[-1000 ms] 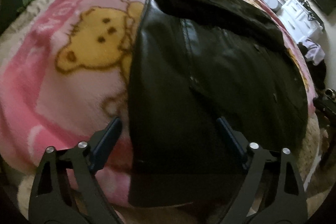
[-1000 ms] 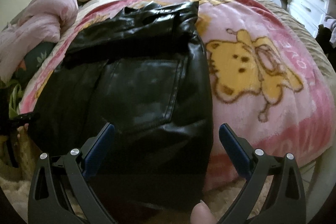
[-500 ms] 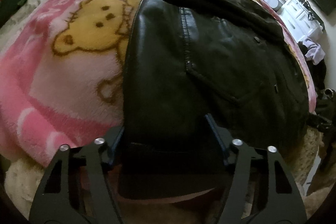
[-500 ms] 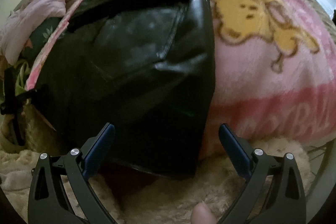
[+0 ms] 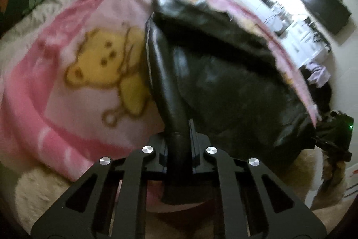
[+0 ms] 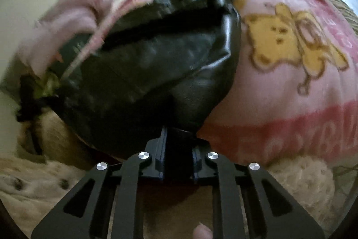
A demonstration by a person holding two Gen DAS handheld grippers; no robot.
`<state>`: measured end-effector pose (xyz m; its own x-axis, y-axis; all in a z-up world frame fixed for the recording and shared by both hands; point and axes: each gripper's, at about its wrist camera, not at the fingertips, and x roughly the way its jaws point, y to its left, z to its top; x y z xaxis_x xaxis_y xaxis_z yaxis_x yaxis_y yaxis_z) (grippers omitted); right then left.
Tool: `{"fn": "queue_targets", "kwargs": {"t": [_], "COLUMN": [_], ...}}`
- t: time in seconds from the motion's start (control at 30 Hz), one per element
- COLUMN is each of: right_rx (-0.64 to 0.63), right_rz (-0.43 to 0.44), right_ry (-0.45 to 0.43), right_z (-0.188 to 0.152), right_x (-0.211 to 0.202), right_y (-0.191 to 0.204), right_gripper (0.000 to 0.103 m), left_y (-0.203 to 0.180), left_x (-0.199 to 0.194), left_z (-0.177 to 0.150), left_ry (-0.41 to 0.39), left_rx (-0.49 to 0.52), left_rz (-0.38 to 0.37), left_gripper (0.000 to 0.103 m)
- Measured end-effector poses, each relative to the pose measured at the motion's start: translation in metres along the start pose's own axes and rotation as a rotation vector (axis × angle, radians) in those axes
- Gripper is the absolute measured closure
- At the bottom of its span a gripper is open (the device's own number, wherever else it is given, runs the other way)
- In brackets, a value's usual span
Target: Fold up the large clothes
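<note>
- Black shiny leather jacket (image 5: 223, 82) lies on a pink fuzzy blanket with yellow bears (image 5: 67, 82), which covers a bed.
- Near the bed's front edge, the left gripper (image 5: 179, 145) has its jaws squeezed tight on the jacket's bottom hem at one corner.
- Over at the other bottom corner, the right gripper (image 6: 179, 142) has its jaws pinched tight on the hem too.
- At the far end of the jacket, a thick bunched part lies across the top; it may be the sleeves and collar already tucked in, but it is too blurry to be sure.
- Both pictures are smeared, so the jacket looks to be moving.
- It looks like the big fold is just starting: both corners are held, but the bottom half is not yet laid over the top half.
- Left to do, most likely: carry the hem up to the far end, set it down, let go, and maybe fold once more.
</note>
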<state>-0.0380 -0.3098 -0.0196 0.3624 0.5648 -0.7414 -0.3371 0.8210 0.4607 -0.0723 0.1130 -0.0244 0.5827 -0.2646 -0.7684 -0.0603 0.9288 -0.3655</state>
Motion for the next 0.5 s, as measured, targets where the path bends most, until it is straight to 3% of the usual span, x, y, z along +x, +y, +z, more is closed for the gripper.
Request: {"fn": "queue_targets", "kwargs": {"t": [0.27,0.5], "right_rx": [0.019,0.084], "right_rz": [0.12,0.125], "right_ry": [-0.247,-0.403], "right_z": [0.057,0.108], "right_x": [-0.027,-0.037], "right_y": [0.016,0.007], "right_gripper": [0.09,0.09], "left_y": [-0.011,-0.003], "left_x": [-0.023,-0.031], "left_z": [0.042,0.084], "left_ry": [-0.121,-0.22], "left_rx": [0.021,-0.103], "left_rz": [-0.041,-0.144], "left_gripper": [0.097,0.096]}}
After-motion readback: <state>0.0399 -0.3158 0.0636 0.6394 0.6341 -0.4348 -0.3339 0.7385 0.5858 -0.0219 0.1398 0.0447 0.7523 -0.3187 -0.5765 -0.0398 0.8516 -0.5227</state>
